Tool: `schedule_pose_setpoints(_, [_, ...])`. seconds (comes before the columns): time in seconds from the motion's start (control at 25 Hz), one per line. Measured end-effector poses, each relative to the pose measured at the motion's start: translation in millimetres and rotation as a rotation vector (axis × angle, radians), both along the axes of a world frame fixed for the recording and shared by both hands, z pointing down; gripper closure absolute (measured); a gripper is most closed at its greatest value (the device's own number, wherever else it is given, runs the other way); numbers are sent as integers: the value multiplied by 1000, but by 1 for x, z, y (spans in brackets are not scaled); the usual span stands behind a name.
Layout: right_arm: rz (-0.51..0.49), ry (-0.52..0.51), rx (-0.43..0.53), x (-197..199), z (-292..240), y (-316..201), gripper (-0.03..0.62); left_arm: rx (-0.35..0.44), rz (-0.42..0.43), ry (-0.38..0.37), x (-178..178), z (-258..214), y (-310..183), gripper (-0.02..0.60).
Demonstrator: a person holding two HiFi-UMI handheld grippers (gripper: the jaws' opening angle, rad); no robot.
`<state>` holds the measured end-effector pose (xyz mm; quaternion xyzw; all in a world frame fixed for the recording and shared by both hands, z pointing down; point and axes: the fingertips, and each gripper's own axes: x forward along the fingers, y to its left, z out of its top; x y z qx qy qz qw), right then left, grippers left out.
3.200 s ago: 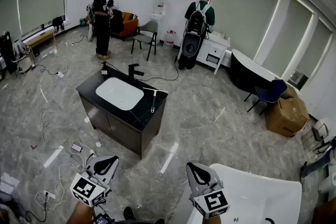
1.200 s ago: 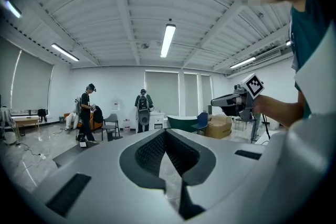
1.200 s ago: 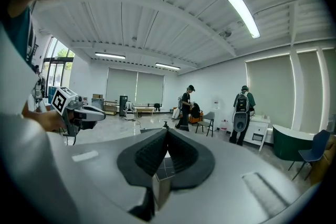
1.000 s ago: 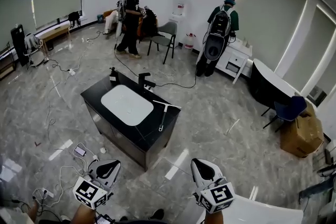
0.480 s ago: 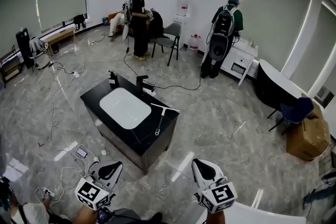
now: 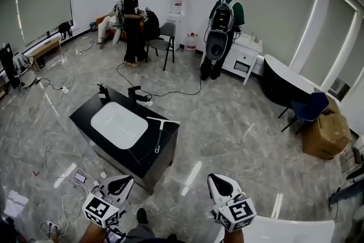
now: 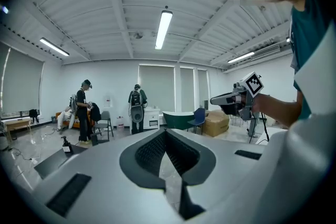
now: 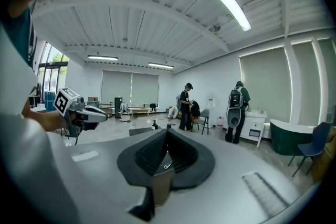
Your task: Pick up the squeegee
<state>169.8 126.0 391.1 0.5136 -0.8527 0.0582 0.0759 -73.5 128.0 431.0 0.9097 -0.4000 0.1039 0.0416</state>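
While both grippers sit low at the bottom edge of the head view, the left gripper (image 6: 120,181) and the right gripper (image 6: 219,184) each have their jaws pressed together with nothing between them. The squeegee (image 6: 158,136) lies flat on the black counter (image 6: 84,116), left of the frame's centre, just right of the white basin (image 6: 118,124), its blade toward the back and its handle pointing at the near corner. A black faucet (image 6: 135,94) and a dark soap bottle (image 6: 103,92) stand along the counter's far edge.

The counter stands alone on a glossy grey marble floor (image 6: 227,116). Loose cables (image 6: 57,190) trail over the floor at the lower left, close to the cabinet's near-left side. A white tub (image 6: 296,231) fills the lower right corner, just beside the right gripper. Bare floor lies between the grippers and the counter's near corner, and more to its right. Two people (image 6: 135,20) stand at the upper middle, near a chair (image 6: 165,31) and a white cabinet (image 6: 242,57). A cardboard box (image 6: 321,134) and a blue chair (image 6: 307,108) sit at the right edge.
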Motion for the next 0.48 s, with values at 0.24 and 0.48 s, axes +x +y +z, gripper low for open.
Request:
schedule_pose_setpoints(0.24, [64, 2, 22, 1, 0, -35, 583, 19, 80, 23, 3, -11, -62, 577])
schedule_pose_setpoints(0.48, [119, 6, 7, -10, 8, -82, 583, 9, 148, 21, -1, -10, -126, 577])
